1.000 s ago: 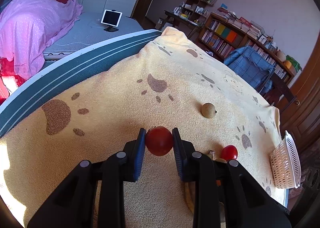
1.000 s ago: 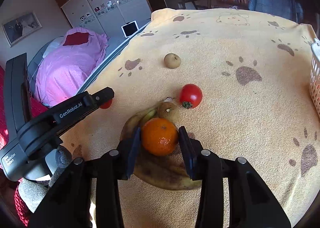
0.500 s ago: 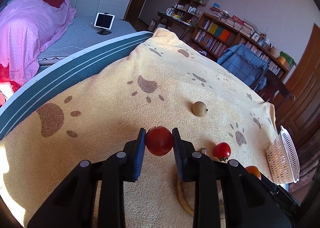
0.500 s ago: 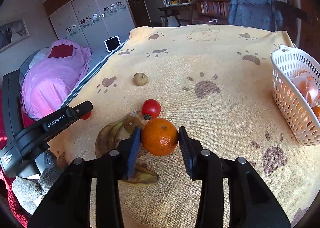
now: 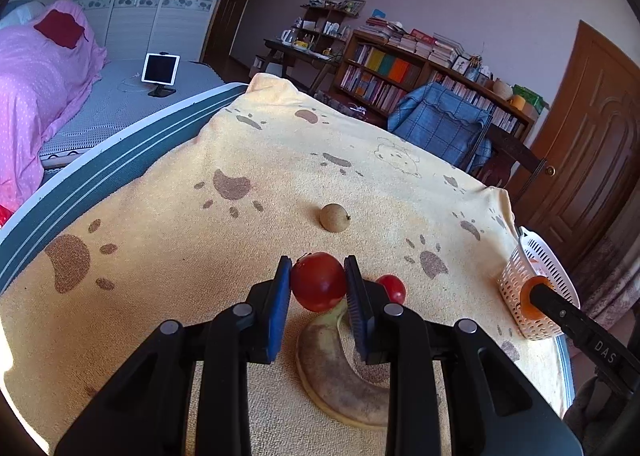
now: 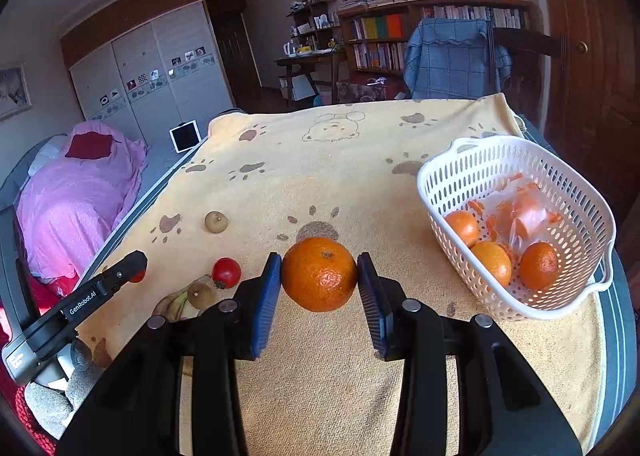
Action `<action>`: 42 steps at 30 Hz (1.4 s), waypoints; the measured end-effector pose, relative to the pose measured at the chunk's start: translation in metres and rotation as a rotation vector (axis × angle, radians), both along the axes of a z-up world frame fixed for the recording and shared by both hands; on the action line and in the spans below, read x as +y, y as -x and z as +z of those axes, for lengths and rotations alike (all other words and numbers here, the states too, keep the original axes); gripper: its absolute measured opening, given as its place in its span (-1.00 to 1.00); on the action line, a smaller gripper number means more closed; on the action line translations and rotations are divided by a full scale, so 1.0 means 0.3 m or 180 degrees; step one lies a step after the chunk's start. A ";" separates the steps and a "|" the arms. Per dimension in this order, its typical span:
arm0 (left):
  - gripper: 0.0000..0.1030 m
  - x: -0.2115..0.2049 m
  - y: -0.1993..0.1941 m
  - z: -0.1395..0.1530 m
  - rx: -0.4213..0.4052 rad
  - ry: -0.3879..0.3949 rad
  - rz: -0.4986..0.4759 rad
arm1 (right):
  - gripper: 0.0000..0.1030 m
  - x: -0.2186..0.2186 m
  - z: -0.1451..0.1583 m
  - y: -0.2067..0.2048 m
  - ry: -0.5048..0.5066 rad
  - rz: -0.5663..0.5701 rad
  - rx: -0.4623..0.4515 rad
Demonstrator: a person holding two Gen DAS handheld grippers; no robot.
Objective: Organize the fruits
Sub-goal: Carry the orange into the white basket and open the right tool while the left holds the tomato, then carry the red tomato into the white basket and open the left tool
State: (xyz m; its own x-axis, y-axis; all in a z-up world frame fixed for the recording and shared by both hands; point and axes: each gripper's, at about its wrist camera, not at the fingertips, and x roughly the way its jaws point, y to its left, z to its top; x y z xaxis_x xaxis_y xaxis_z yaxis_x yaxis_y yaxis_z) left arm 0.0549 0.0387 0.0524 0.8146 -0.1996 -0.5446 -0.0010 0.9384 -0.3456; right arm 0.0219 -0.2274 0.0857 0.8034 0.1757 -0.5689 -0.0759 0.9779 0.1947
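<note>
My left gripper (image 5: 318, 286) is shut on a red tomato (image 5: 318, 287), held above the yellow paw-print blanket (image 5: 180, 256). My right gripper (image 6: 319, 276) is shut on an orange (image 6: 319, 274), held above the blanket left of the white basket (image 6: 440, 192). The basket holds three oranges (image 6: 492, 262) and a plastic bag. On the blanket lie a second tomato (image 5: 392, 288), a browned banana (image 5: 340, 380), a round tan fruit (image 5: 334, 217) and a kiwi (image 6: 199, 295). The right gripper also shows in the left wrist view (image 5: 532, 298), by the basket (image 5: 516, 280).
A bed with a pink cover (image 5: 36, 88) and a tablet (image 5: 161, 69) lies to the left. A bookshelf (image 5: 420, 72), a chair with a blue cloth (image 5: 440, 124) and a wooden door (image 5: 580, 144) stand behind. The blanket's edge drops off past the basket.
My right gripper has carried the orange rightward, away from the banana and to the basket. My left gripper has lifted and moved right with the tomato, over the banana.
</note>
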 end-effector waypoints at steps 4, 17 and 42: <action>-0.48 0.000 0.004 0.001 -0.0018 0.0005 -0.0017 | -0.22 -0.114 0.022 0.009 -0.0008 -0.0276 -0.0055; -0.48 -0.016 0.005 -0.005 -0.0013 -0.0076 -0.0044 | -0.22 -0.343 0.007 0.049 0.0001 -0.0773 -0.0033; -0.48 -0.165 0.011 0.044 -0.0077 -0.0316 -0.0393 | -0.06 -0.398 0.020 0.132 0.0135 -0.1252 -0.0531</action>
